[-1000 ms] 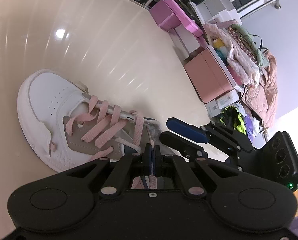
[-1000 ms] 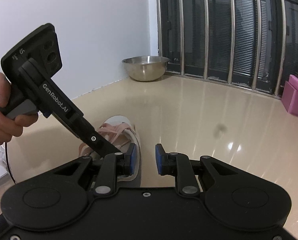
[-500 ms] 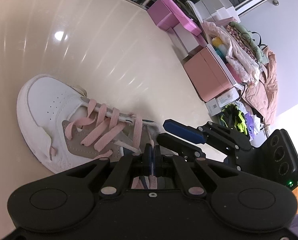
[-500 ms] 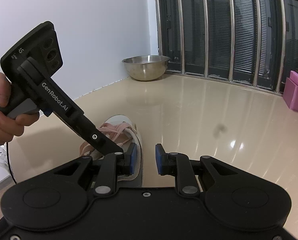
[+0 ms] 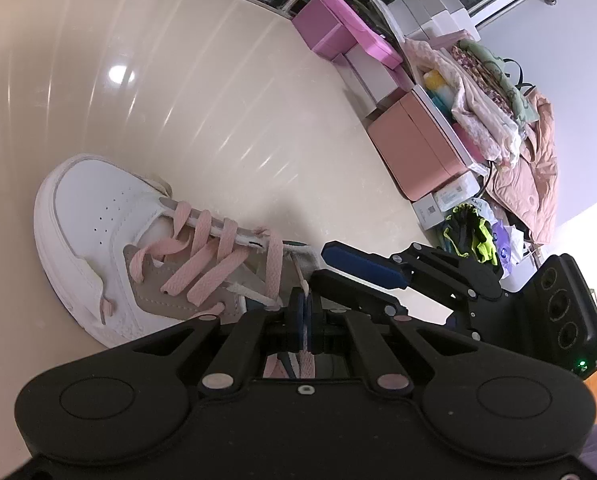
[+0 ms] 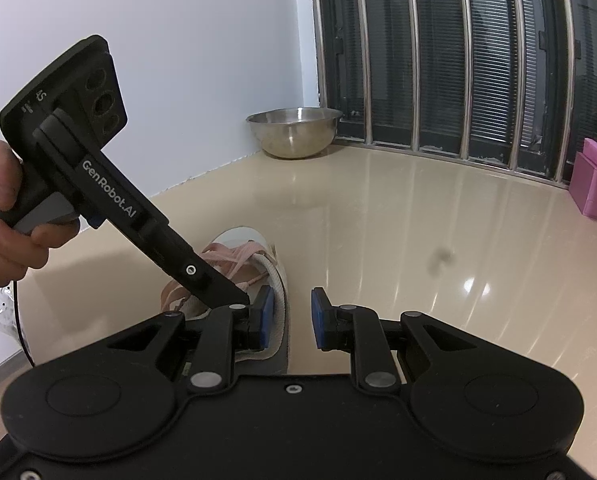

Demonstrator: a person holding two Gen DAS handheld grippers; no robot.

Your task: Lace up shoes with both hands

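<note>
Down on the glossy beige floor (image 5: 218,92), my left wrist view shows the white sneaker (image 5: 98,216) lying toward the left edge, toe pointing away, its flat pink lace (image 5: 202,256) crisscrossed through most of the eyelets. My left claw (image 5: 306,312) is pressed together on a free end of that lace, which runs out below the pads. My right claw (image 5: 354,276) sits just beside the shoe's collar, jaws spread, nothing between them. I judge the lace soft, limp and light, so it will flop unless pinched near its tip; the shoe itself looks light enough to slide on this slick floor when I pull. Boxes (image 5: 414,152) and folded fabric are piled near the floor's far right edge; their small labels are too tiny to read.

From the right wrist view, the right claw (image 6: 290,316) stands spread over the sneaker's (image 6: 274,280) heel collar. A hand (image 6: 2,220) grips the left gripper's handle, which reads "GenRobot.AI". A steel bowl (image 6: 294,132) sits in the far corner.
</note>
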